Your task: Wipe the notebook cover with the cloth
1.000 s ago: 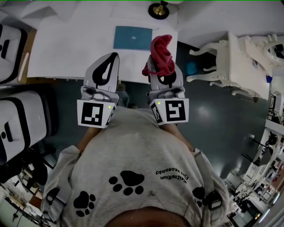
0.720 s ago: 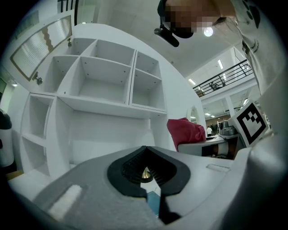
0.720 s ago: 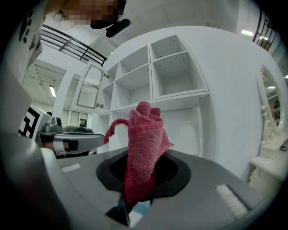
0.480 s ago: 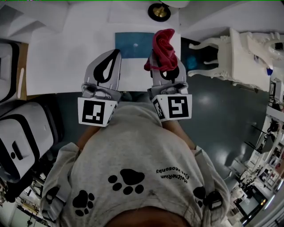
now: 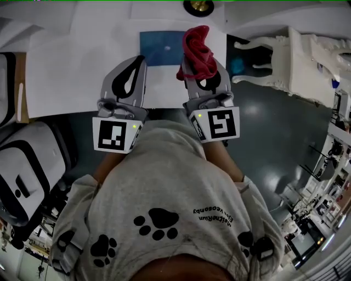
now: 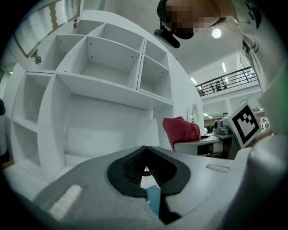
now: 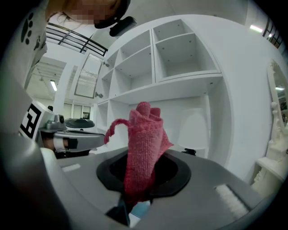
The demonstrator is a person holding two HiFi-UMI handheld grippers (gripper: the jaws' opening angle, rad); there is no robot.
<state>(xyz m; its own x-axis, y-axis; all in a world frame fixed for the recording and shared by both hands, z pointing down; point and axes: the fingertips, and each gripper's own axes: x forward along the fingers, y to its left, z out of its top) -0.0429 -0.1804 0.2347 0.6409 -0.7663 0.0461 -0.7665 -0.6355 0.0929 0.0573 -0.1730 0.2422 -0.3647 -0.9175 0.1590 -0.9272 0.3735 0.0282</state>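
Note:
A blue notebook (image 5: pixel 160 48) lies flat on the white desk (image 5: pixel 71 71), toward its far edge. My right gripper (image 5: pixel 198 67) is shut on a crumpled red cloth (image 5: pixel 197 50), which sticks up out of the jaws and hangs over the notebook's right edge. The right gripper view shows the cloth (image 7: pixel 144 146) pinched low between the jaws of that gripper (image 7: pixel 143 182). My left gripper (image 5: pixel 140 60) is shut with nothing in it, its tips just short of the notebook's near left corner. Below its closed jaws in the left gripper view (image 6: pixel 145 152) shows a sliver of the notebook (image 6: pixel 154 202).
A lamp base (image 5: pixel 198 6) stands behind the notebook. A white ornate chair (image 5: pixel 285 60) is off the desk's right side, and padded seats (image 5: pixel 27 164) at the left. A white shelf unit (image 6: pixel 103 76) rises behind the desk.
Both grippers have moved a little forward over the desk. The cloth, still held, now overlaps the notebook's right edge.

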